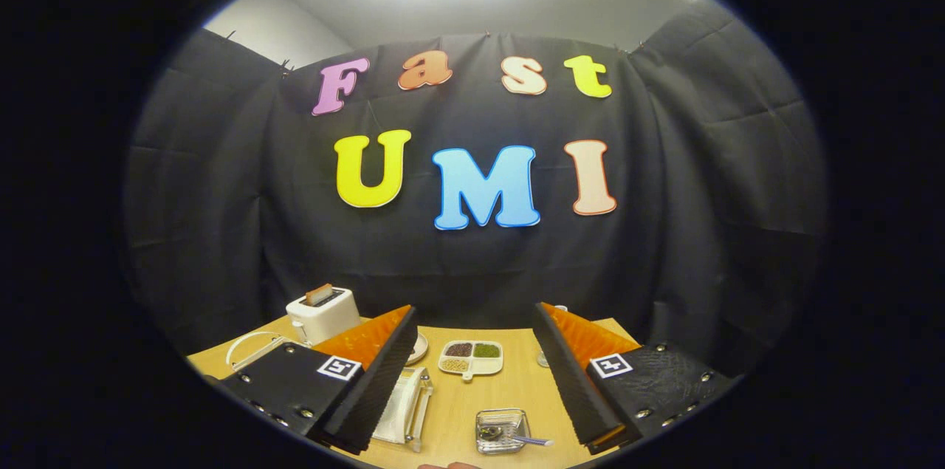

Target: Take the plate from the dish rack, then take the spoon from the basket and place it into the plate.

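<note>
1. The plate point(403, 404) is standing on edge in the dish rack point(418, 410), just ahead of one finger and partly hidden behind it; its face cannot be made out clearly.
2. The spoon point(517, 439) is lying in the small metal basket point(502, 430) on the wooden table point(465, 399), between the two fingers and near them. Its bowl is sitting inside the basket; its handle is sticking out over the rim, long axis running sideways toward the other finger.
3. The gripper point(483, 410) is hanging released, fingers spread wide and gripping nothing; both are sitting well apart from the basket.
4. Each finger mount is carrying a square black-and-white marker tag point(339, 367); no readable writing there.
5. Beyond the basket, a divided white tray point(470, 359) is holding dark, green and tan fillings in separate compartments.
6. Farther back, a white toaster point(322, 315) is standing with a slice point(319, 294) poking out of the slot.
7. A white wire piece point(247, 347) is lying beside the toaster.
</note>
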A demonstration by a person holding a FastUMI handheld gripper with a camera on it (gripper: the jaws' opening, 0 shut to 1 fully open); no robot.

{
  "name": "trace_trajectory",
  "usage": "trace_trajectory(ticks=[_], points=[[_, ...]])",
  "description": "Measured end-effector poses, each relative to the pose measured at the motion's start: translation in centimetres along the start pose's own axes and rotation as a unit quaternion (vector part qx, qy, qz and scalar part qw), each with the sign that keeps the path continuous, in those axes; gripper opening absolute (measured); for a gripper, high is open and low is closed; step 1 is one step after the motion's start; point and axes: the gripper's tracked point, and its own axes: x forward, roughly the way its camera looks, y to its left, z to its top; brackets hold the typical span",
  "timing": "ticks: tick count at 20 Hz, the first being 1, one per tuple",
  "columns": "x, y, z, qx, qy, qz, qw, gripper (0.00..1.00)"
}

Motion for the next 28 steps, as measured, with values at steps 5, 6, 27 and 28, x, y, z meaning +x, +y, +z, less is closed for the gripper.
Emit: trace_trajectory(ticks=[5,6,27,28], points=[[2.0,6.0,-3.2,0.003,0.097,0.055,0.994,0.97],[2.3,6.9,-3.7,0.009,0.115,0.06,0.992,0.97],[7.5,14.4,-13.3,0.018,0.379,0.009,0.925,0.97],[7.6,14.6,-13.6,0.016,0.388,-0.001,0.922,0.88]])
